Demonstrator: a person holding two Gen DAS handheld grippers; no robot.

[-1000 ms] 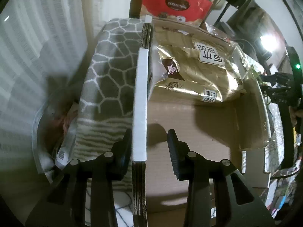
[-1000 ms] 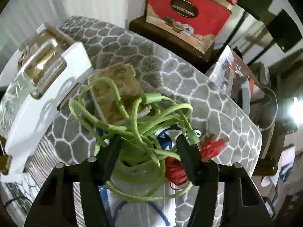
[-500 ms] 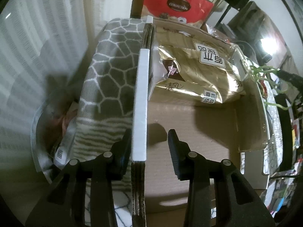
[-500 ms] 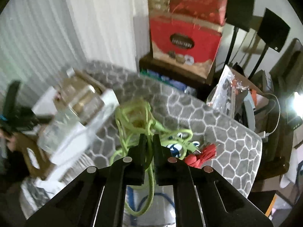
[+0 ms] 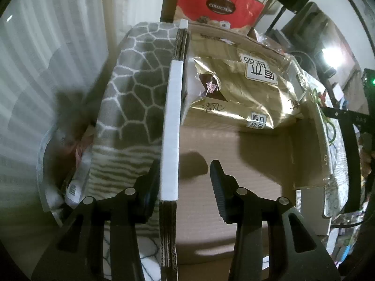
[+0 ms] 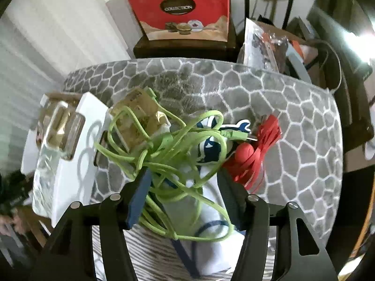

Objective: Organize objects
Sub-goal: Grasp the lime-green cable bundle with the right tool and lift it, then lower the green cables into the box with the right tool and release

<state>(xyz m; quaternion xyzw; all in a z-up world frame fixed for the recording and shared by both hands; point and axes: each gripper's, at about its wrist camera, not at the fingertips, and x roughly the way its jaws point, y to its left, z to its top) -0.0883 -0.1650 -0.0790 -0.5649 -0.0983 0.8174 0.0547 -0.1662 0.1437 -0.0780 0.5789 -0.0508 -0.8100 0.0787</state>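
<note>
Both jaws are opening, above a grey honeycomb-patterned blanket (image 6: 269, 98) by white curtains (image 5: 46, 46), pinching nothing.

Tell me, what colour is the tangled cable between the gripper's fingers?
Bright lime green. The tangled cable shows best in the right wrist view.

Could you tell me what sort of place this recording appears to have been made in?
Most likely a lived-in room at home, not a lab. A grey patterned blanket covers the surface, a red gift bag stands behind it, and a cardboard box holds gold tissue packs beside tangled green cable.
</note>
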